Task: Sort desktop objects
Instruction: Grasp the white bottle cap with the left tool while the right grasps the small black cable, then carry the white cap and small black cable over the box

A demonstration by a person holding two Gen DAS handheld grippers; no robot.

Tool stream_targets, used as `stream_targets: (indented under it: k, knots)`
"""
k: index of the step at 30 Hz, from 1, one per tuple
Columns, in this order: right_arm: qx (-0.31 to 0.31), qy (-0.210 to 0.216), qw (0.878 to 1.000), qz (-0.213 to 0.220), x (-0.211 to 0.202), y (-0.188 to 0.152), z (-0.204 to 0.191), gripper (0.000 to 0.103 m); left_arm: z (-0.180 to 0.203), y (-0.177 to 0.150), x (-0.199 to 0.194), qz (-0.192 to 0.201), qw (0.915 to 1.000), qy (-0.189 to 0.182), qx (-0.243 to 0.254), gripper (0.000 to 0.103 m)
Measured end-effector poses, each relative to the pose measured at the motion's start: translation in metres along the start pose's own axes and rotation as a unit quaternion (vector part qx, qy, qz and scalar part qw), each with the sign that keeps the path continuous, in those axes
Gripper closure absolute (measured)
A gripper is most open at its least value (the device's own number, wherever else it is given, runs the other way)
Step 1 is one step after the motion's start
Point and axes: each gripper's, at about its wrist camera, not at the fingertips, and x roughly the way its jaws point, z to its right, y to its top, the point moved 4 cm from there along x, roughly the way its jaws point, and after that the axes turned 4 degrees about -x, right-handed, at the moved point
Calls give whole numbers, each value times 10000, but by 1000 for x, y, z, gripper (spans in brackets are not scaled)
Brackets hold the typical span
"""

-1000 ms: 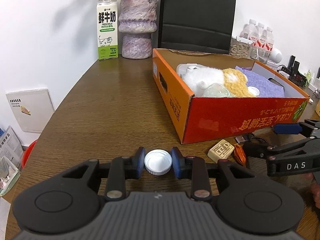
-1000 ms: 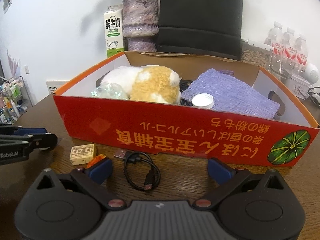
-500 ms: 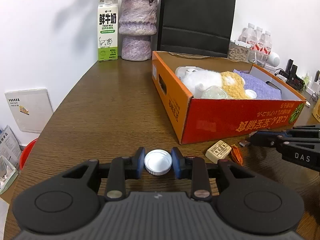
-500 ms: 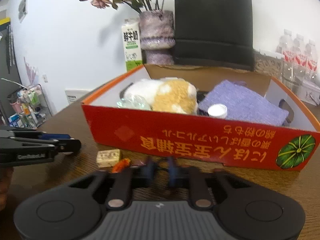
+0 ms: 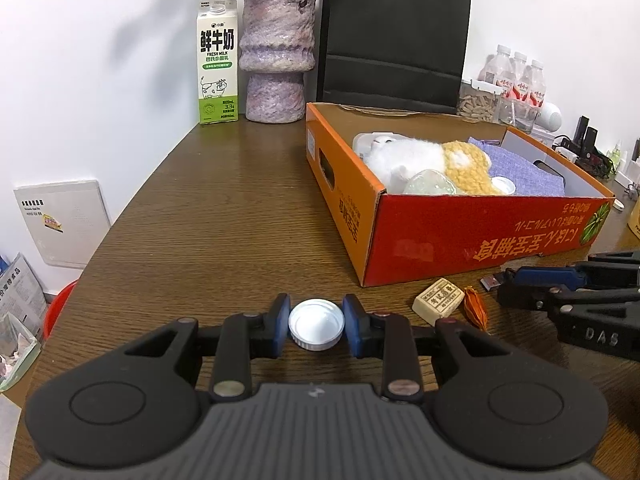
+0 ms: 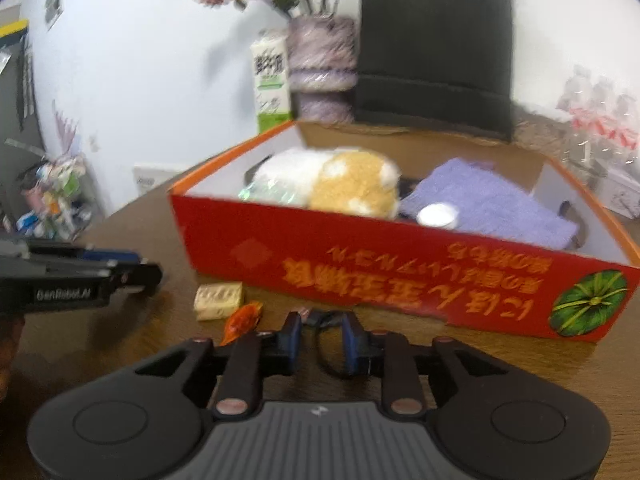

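Observation:
My left gripper [image 5: 316, 322] is shut on a white bottle cap [image 5: 316, 326], low over the wooden table [image 5: 224, 216]. My right gripper [image 6: 320, 336] hovers in front of the red cardboard box [image 6: 360, 256]. Its jaws are opening, and a loop of black USB cable [image 6: 329, 362] hangs between them, apart from the left pad. A beige packet [image 6: 219, 301] and an orange candy [image 6: 242, 318] lie to its left. In the left wrist view the right gripper [image 5: 508, 284] comes in from the right, with the cable's USB plug [image 5: 491, 281] at its tip.
The box [image 5: 460, 240] holds a white and yellow plush toy [image 5: 424, 160], a purple cloth [image 5: 520, 172] and a white lid [image 5: 503, 185]. A milk carton [image 5: 218, 60], a vase [image 5: 276, 56] and a black bag [image 5: 394, 32] stand at the back wall. Water bottles [image 5: 518, 80] are at the far right.
The right gripper's jaws went from wide apart to nearly shut around the cable, then parted a little; its view tilted and blurred. The left gripper kept still with the cap.

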Motion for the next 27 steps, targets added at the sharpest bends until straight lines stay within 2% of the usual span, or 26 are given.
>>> stream_targets:
  k: [2, 3, 12, 19, 23, 27]
  knots:
    - [-104, 0, 9999, -9, -1, 0, -4, 91, 0, 0, 0, -2, 10000, 2, 4, 74]
    - [-107, 22, 9999, -15, -2, -1, -4, 101, 0, 0, 0, 2, 10000, 7, 2, 74]
    - [-105, 71, 9997, 224, -18, 0, -6, 101, 2, 1, -7, 167, 9999, -26, -30, 74]
    - [-104, 76, 9971, 748, -48, 10, -5, 101, 13, 7, -32, 626, 9980, 69, -5, 74]
    - [-104, 21, 9945, 1038, -63, 24, 2, 101, 27, 22, -44, 864, 9962, -64, -40, 74]
    - [-130, -120, 9920, 1251, -73, 40, 19, 101, 53, 46, -51, 1093, 9938, -167, 149, 74]
